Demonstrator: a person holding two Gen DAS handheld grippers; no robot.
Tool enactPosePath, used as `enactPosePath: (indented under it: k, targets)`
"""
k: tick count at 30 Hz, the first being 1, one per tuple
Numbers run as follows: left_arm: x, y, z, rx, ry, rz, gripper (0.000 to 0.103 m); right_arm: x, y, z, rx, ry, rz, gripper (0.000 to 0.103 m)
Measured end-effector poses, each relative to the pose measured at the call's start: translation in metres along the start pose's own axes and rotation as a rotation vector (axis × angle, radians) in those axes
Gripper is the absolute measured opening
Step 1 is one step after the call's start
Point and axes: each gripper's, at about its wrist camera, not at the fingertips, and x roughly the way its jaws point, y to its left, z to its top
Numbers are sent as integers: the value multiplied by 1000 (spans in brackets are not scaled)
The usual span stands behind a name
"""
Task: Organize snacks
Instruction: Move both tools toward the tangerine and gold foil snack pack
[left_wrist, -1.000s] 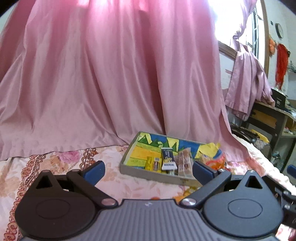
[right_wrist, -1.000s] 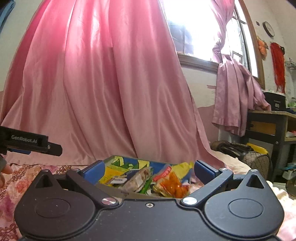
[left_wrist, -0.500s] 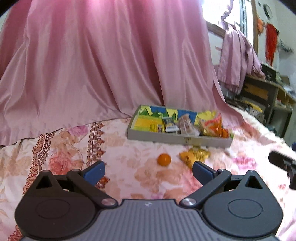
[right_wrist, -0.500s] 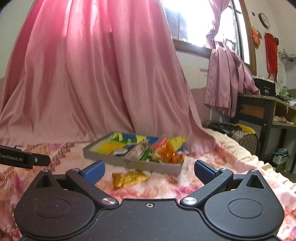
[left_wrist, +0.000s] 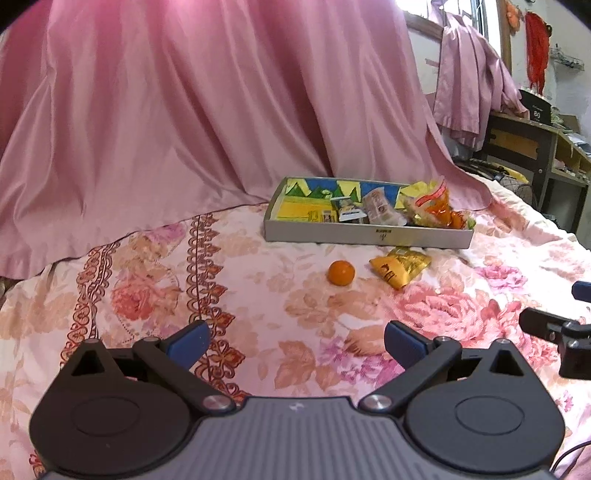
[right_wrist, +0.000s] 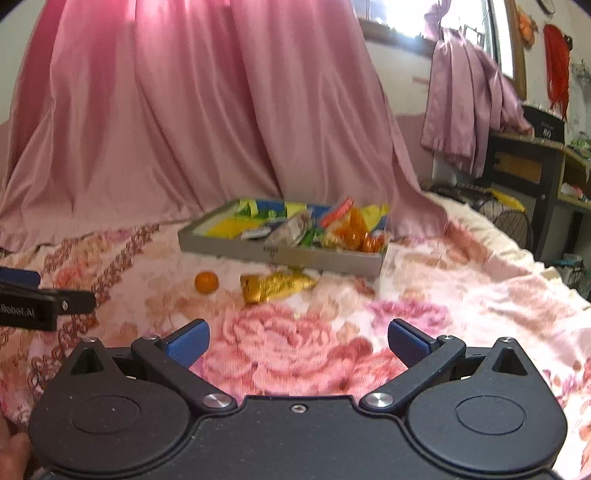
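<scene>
A shallow grey tray (left_wrist: 365, 235) holding several snack packets sits on the floral bedspread; it also shows in the right wrist view (right_wrist: 280, 254). In front of it lie a small orange fruit (left_wrist: 341, 272) (right_wrist: 206, 282) and a gold snack packet (left_wrist: 399, 266) (right_wrist: 275, 285). My left gripper (left_wrist: 295, 341) is open and empty, well short of the fruit. My right gripper (right_wrist: 297, 339) is open and empty, well short of the gold packet.
A pink curtain (left_wrist: 184, 110) hangs behind the tray. A dark desk with shelves (left_wrist: 532, 147) stands at the right past the bed's edge. The right gripper's side shows at the left view's right edge (left_wrist: 554, 328).
Both grippers have pulled back from the tray and tilted down. The fruit and gold packet, hidden a second ago, now lie in view. Both stay open.
</scene>
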Motion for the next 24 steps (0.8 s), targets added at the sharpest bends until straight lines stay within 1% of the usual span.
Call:
enactPosePath:
  k: [8,14,24]
  targets:
    - [3,-1,-1,19,17,16,103,6,2,-3,-7,34,13,102]
    - [3,-3,-2,46,24,29,103,7,1,-3,-8,39,18,102]
    - [2,-5,-2,60,26,32,103,9,0,-5,-2,52,14,102]
